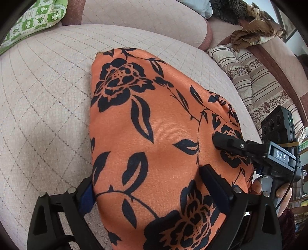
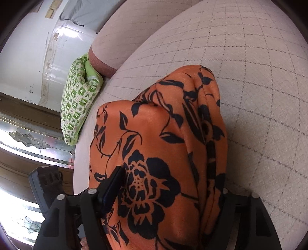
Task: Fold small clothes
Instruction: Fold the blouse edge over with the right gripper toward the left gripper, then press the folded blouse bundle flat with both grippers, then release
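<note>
An orange garment (image 1: 157, 134) with black flowers is draped over a quilted beige sofa seat (image 1: 42, 100). It fills the near part of both views and also shows in the right wrist view (image 2: 163, 153). My left gripper (image 1: 152, 188) has the cloth's near edge between its two fingers; one finger (image 1: 215, 188) lies on top and the other (image 1: 84, 200) is beside the left edge. My right gripper (image 2: 165, 194) holds the cloth too, which hides its right finger. In the left wrist view its finger (image 1: 229, 143) presses on the cloth's right side.
A green patterned cushion (image 1: 36, 21) lies at the seat's far left, also visible in the right wrist view (image 2: 79, 107). A striped cushion (image 1: 256, 82) and brown crumpled cloth (image 1: 256, 28) lie to the right. The sofa backrest (image 1: 142, 17) rises behind. A window (image 2: 28, 142) is at left.
</note>
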Motion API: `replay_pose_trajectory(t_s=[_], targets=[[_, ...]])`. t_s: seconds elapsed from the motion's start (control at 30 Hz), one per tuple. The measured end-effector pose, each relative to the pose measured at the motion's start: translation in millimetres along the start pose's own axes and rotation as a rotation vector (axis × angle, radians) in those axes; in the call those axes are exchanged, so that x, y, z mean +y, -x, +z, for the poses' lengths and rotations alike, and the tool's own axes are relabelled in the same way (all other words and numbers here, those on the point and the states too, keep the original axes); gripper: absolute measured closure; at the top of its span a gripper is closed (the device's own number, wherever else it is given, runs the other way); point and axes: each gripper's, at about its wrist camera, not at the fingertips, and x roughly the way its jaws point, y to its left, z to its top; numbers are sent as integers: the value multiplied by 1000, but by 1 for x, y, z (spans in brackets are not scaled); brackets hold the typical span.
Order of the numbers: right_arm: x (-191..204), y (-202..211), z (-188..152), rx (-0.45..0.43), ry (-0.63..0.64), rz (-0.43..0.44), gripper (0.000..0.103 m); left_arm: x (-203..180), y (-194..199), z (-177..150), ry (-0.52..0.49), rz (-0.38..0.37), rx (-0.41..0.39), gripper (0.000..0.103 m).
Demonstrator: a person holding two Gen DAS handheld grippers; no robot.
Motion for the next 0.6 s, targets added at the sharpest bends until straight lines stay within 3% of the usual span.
replay_pose_trajectory(t_s=[0.17,0.23,0.37,0.6], targets=[[15,-1,-4,-25,57,-23,49,5,9,-1,0,-2,-37,30],[20,1,-5,-46,62,-19,52,7,15,-2,-1,-5,-55,44],[40,6,-6,-97,121,-31,55,7,27,-5,-24,0,-85,51],[73,1,-12,-131,185,19,60,27,65,-8,-3,52,-176,53]])
